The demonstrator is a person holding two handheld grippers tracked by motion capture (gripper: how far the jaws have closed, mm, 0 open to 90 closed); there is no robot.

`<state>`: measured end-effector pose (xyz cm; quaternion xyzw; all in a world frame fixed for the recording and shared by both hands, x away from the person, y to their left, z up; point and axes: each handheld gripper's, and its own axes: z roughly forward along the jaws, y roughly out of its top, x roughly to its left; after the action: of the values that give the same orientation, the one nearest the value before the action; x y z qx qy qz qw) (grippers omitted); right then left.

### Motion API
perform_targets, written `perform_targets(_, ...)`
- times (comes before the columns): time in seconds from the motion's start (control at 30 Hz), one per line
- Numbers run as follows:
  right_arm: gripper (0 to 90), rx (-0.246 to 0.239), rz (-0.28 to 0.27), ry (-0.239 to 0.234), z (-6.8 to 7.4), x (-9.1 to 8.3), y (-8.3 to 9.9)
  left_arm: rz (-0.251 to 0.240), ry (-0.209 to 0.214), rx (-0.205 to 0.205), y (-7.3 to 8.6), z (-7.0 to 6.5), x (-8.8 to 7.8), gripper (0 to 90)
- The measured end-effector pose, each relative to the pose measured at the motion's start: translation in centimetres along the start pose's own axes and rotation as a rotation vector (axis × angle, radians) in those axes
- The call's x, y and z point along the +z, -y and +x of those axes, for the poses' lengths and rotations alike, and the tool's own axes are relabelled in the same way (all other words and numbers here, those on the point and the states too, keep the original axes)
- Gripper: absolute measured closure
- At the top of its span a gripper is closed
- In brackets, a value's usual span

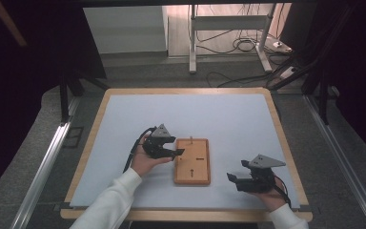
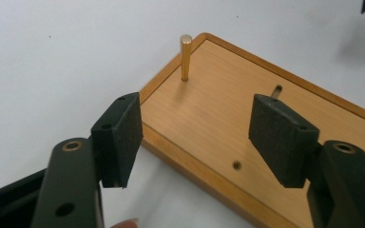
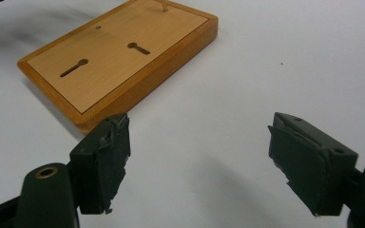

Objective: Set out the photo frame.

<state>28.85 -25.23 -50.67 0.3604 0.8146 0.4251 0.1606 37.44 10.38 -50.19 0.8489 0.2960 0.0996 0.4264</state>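
A wooden board (image 1: 192, 161) is lying flat near the middle of the counter (image 1: 219, 119), on its pale sheet, long side running away from the person. A thin brass peg (image 2: 186, 57) is standing upright in the board close to its far end; in the right gripper view two keyhole-shaped slots (image 3: 104, 57) and a small round hole are showing in the top face. The left gripper (image 1: 174, 152) is sitting just beside the board's left edge, jaws pointing toward it. In the left gripper view its jaws are standing open with nothing between them, one pad over the counter next to the board's edge, the other over the board's surface; the peg is standing beyond them, untouched. The right gripper (image 1: 232, 177) is resting on the counter to the right of the board's near corner, apart from it, jaws open and empty over bare counter. Neither gripper is touching the board.
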Motion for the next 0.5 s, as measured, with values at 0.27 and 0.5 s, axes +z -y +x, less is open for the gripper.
perform_targets(0.27, 21.4, -0.027, 0.009, -0.001, 0.7, 0.1, 0.1, -0.001, 0.013, 0.007, -1.4, 0.4, 1.7, 37.4)
perform_targets(0.5, 21.3, -0.023, 0.014, 0.001, 0.7, 0.3, 0.1, 0.019, 0.021, 0.014, -2.1, 0.7, 3.5, 38.5)
